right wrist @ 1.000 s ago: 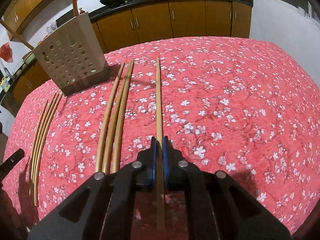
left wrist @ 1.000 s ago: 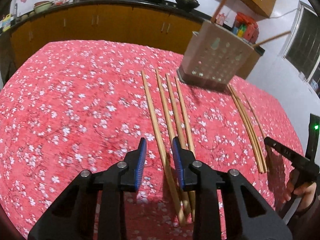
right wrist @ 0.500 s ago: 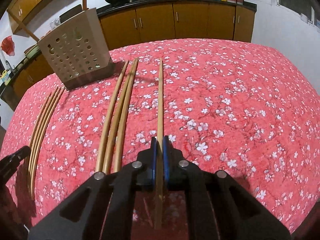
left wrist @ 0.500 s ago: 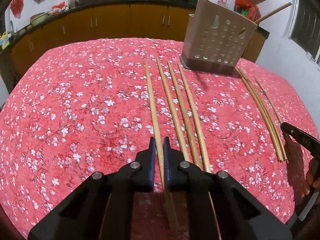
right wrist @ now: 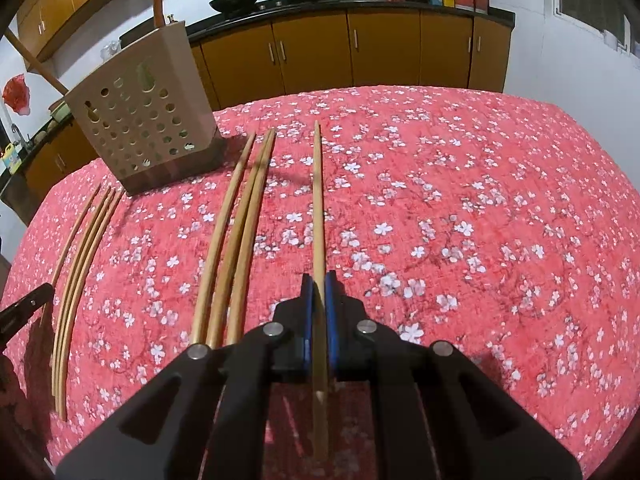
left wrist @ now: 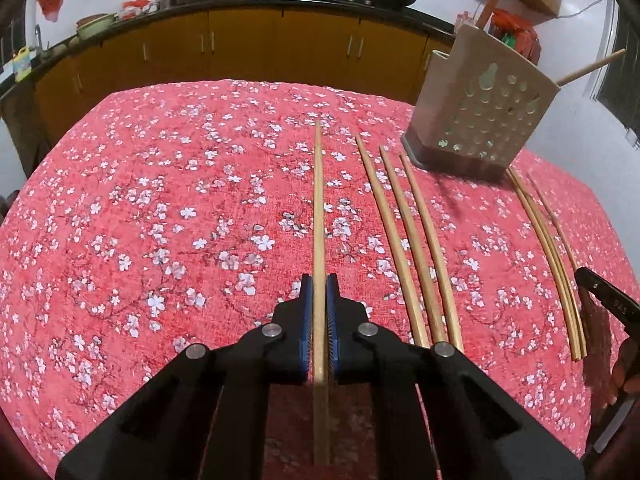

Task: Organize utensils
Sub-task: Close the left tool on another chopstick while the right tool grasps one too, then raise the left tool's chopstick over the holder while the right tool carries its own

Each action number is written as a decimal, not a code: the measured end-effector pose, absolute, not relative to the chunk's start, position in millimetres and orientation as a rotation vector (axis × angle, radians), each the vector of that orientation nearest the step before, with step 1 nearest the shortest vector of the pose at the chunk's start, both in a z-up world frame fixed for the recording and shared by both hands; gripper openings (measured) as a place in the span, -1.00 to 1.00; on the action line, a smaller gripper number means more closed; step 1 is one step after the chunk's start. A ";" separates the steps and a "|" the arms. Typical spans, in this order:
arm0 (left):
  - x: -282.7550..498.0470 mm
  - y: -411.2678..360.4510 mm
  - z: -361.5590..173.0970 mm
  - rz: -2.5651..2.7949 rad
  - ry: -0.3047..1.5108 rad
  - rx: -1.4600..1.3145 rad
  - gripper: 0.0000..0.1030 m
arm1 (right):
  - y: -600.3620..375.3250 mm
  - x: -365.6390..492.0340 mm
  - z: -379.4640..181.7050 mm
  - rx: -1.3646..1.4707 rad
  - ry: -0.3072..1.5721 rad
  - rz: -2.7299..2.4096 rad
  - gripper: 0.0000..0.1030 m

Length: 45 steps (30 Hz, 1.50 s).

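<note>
Pale wood, the first chopstick (left wrist: 318, 208) runs straight ahead between the blue pads of the left gripper (left wrist: 319, 292), which is clamped tight on it near its near end, the rest reaching forward over the red flowered tablecloth (left wrist: 160, 220). That gripper sits low and level, pointed towards the counter cabinets (left wrist: 248, 52). In the right wrist view the right gripper (right wrist: 319, 292) takes the same low, forward pose, its pads pinched on a second chopstick (right wrist: 318, 208). Whether either stick is clear of the cloth cannot be told. Three loose chopsticks (left wrist: 408, 248) lie side by side just beside the left gripper's stick, then the perforated utensil holder (left wrist: 480, 112) further back, and a bundle of thinner chopsticks (left wrist: 548, 248) beyond it.
</note>
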State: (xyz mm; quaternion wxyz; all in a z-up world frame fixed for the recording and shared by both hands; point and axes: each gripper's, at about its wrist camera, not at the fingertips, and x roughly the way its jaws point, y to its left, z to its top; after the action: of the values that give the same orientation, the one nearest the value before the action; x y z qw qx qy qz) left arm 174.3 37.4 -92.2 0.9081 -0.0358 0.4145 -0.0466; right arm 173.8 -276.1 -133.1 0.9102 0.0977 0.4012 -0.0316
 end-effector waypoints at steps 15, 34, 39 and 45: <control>172.9 38.2 -92.6 -0.101 0.855 -0.091 -0.83 | -276.3 174.5 -132.9 0.200 0.828 -0.067 -0.85; 162.6 36.5 -93.6 -0.092 0.858 -0.077 -0.83 | -274.9 163.4 -132.8 0.182 0.833 -0.057 -0.85; 161.8 40.2 -93.5 -0.100 0.857 -0.103 -0.84 | -274.4 164.2 -132.9 0.182 0.833 -0.056 -0.85; 159.8 35.9 -91.5 -0.103 0.871 -0.066 -0.85 | -276.0 160.2 -126.2 0.197 0.827 -0.043 -0.86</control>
State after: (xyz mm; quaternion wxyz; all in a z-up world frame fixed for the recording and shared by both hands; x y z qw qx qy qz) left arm 159.8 35.9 -91.5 0.9049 -0.0321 0.4215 -0.0496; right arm 160.2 -276.0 -126.2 0.9108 0.0957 0.4011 -0.0210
